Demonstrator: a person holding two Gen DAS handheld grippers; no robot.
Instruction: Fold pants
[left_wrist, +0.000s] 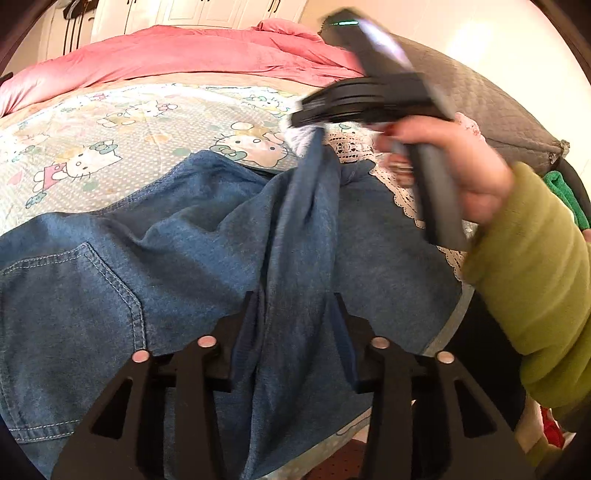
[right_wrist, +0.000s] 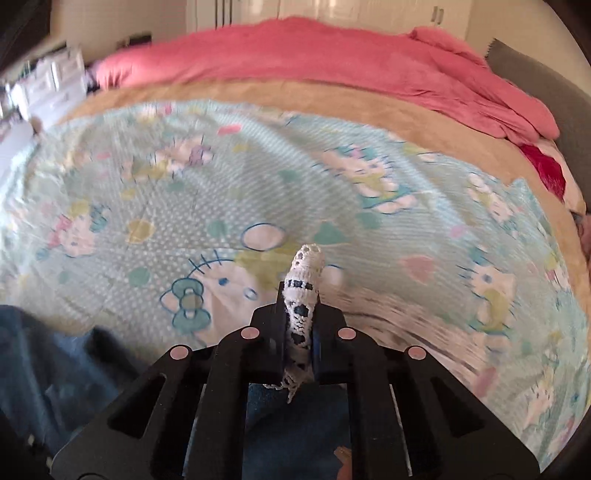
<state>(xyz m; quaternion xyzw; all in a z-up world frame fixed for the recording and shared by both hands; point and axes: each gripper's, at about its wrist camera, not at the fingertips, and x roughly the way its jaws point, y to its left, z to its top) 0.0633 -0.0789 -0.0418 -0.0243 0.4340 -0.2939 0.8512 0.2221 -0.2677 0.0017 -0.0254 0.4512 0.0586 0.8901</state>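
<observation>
I'm keeping my left gripper (left_wrist: 295, 325) w/ jaws part spread astride a raised ridge of the denim pants (left_wrist: 110, 266) spread on the cartoon-print sheet (left_wrist: 155, 122), pads' contact unclear, prob. to steady them, while my right gripper (right_wrist: 300, 314), jaws pressed together, is pinching the lace hem (right_wrist: 301, 295) to lift that leg end over.

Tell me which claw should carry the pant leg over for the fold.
Right, probably. The right claw is shut on the lace hem, held above the bedspread. The left claw sits low, a denim ridge between its fingers, grip unclear.
</observation>
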